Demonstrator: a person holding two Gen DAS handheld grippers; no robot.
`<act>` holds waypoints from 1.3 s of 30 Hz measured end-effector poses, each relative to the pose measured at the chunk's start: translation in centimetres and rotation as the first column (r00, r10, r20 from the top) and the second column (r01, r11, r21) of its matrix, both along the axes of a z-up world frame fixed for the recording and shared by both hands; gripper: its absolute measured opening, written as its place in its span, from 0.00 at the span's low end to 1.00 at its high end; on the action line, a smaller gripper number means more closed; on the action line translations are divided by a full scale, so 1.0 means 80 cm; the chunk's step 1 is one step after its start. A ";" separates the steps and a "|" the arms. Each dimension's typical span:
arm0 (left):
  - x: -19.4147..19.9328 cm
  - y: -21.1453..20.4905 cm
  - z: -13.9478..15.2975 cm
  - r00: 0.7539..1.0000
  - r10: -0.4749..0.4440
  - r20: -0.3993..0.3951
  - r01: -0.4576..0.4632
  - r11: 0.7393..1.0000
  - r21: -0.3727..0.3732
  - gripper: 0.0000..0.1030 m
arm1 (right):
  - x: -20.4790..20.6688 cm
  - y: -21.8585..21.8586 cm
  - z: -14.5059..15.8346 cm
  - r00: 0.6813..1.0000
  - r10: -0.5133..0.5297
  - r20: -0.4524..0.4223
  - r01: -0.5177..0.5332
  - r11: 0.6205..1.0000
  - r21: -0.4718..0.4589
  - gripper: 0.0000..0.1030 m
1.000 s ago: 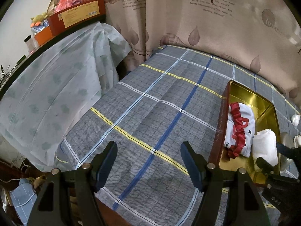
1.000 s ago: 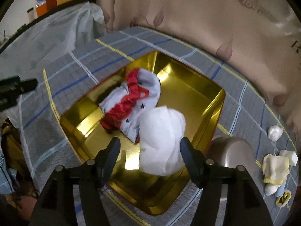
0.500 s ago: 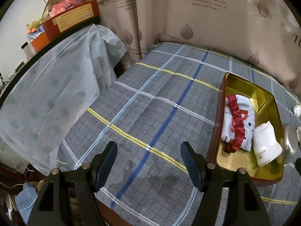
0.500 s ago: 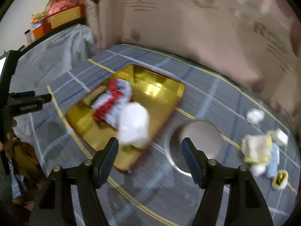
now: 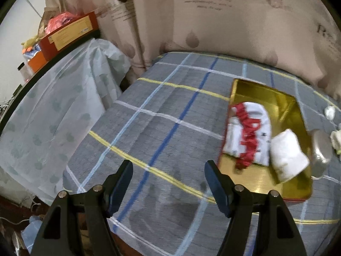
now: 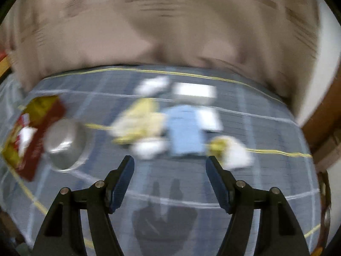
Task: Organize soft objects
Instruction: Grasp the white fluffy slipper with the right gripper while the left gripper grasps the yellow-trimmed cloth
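Observation:
A gold tray point(image 5: 283, 104) lies on the grey plaid bed. It holds a white and red folded cloth point(image 5: 248, 135) and a white rolled cloth point(image 5: 287, 157). My left gripper point(image 5: 168, 178) is open and empty over the bed, left of the tray. In the blurred right wrist view, my right gripper point(image 6: 169, 175) is open and empty above the bed, just short of a pile of soft items: a pale yellow one point(image 6: 139, 120), a light blue one point(image 6: 184, 130) and white ones point(image 6: 194, 91). The tray point(image 6: 32, 134) shows at far left.
A metal bowl point(image 6: 64, 144) stands between the tray and the pile; it also shows in the left wrist view point(image 5: 320, 150). A beige curtain point(image 5: 213, 21) hangs behind the bed. A covered shelf point(image 5: 53, 102) with boxes stands at left. A wooden edge point(image 6: 319, 123) is at right.
My right gripper has swung right, away from the tray and the white roll, and now faces the pile of soft items. The left gripper has turned slightly toward the tray.

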State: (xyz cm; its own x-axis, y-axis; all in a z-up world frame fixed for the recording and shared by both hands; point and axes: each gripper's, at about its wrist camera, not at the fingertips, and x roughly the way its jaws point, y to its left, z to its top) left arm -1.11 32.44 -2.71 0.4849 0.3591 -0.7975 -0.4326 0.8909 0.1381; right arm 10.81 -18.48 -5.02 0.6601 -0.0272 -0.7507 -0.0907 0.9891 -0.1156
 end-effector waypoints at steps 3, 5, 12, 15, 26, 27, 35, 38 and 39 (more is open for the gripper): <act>0.003 -0.019 0.005 0.999 -0.045 0.010 0.045 0.999 -0.022 0.69 | 0.014 -0.045 -0.007 0.999 -0.054 -0.004 0.054 0.998 -0.029 0.69; 0.007 -0.036 0.007 0.997 -0.072 0.004 0.072 0.997 -0.016 0.69 | 0.022 -0.073 -0.017 0.996 -0.084 -0.018 0.084 0.996 -0.032 0.69; 0.032 -0.099 0.006 0.982 -0.190 -0.008 0.188 0.979 -0.075 0.69 | 0.050 -0.104 -0.045 0.995 -0.095 -0.038 0.095 0.995 -0.013 0.69; 0.048 -0.135 0.005 0.968 -0.249 -0.023 0.247 0.967 -0.067 0.69 | 0.069 -0.105 -0.055 0.996 -0.075 -0.041 0.075 0.997 0.001 0.69; 0.100 -0.274 -0.003 0.885 -0.465 -0.019 0.460 0.881 -0.110 0.69 | 0.103 -0.096 -0.080 0.998 -0.034 -0.050 0.036 0.998 0.046 0.42; 0.105 -0.286 -0.005 0.876 -0.481 -0.019 0.476 0.872 -0.110 0.69 | 0.101 -0.099 -0.079 0.999 -0.033 -0.042 0.035 0.998 0.048 0.39; 0.146 -0.372 -0.014 0.815 -0.580 0.001 0.574 0.806 -0.148 0.70 | 0.066 -0.144 -0.078 0.992 -0.125 -0.014 0.126 0.991 0.049 0.37; 0.160 -0.398 -0.014 0.801 -0.598 0.015 0.593 0.789 -0.160 0.69 | 0.053 -0.162 -0.078 0.985 -0.172 -0.004 0.172 0.984 0.036 0.37; 0.163 -0.405 -0.013 0.795 -0.606 0.020 0.600 0.783 -0.163 0.69 | 0.049 -0.168 -0.079 0.984 -0.177 -0.003 0.177 0.983 0.044 0.37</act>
State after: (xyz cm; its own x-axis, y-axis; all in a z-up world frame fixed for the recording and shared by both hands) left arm 11.94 0.01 -3.78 0.5351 -0.1259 -0.8354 0.2023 0.9792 -0.0180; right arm 14.69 -31.90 -11.31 0.6482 -0.1106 -0.7534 0.0866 0.9937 -0.0714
